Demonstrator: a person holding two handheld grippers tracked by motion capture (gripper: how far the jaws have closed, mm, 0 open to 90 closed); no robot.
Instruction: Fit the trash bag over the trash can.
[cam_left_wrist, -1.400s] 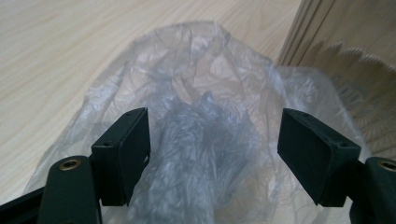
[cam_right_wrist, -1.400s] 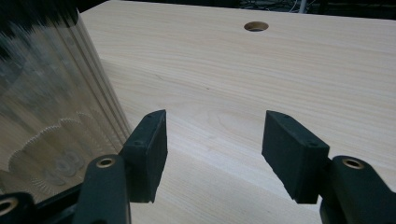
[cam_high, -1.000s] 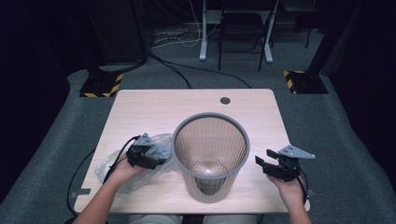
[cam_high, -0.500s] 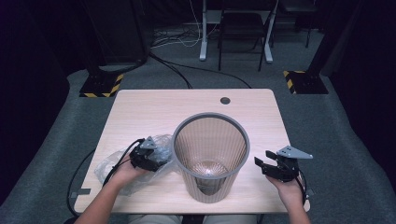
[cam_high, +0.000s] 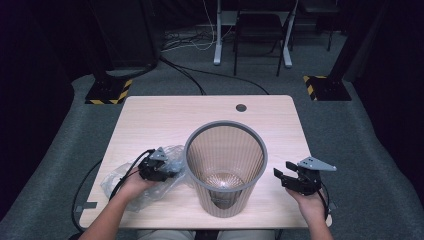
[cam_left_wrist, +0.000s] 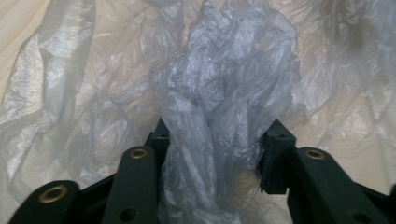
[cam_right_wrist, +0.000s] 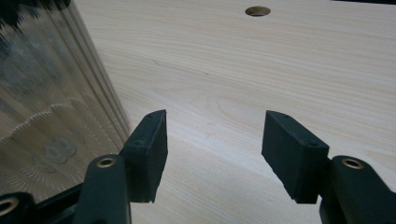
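A crumpled clear plastic bag (cam_high: 120, 182) lies on the wooden table (cam_high: 165, 120) left of a grey ribbed waste bin (cam_high: 225, 125). My left gripper (cam_high: 171, 169) points at the bin, and its jaws have just been closing. In the left gripper view, a bunched fold of the bag (cam_left_wrist: 224, 70) fills the gap of the left gripper (cam_left_wrist: 219, 135) and touches both pads. My right gripper (cam_high: 280, 175) rests to the right of the bin. In the right gripper view, the right gripper (cam_right_wrist: 215, 140) stands open over bare wood, with the bin wall (cam_right_wrist: 46, 93) beside it.
A round cable hole (cam_high: 241, 107) sits near the table's far edge, also seen as the hole (cam_right_wrist: 257, 10). Cables trail off the front left corner. Grey carpet, stand bases with yellow-black tape and chair legs lie beyond the table.
The left gripper has shifted slightly toward the bin and its jaws have drawn together around the bag. The right gripper has stayed put.
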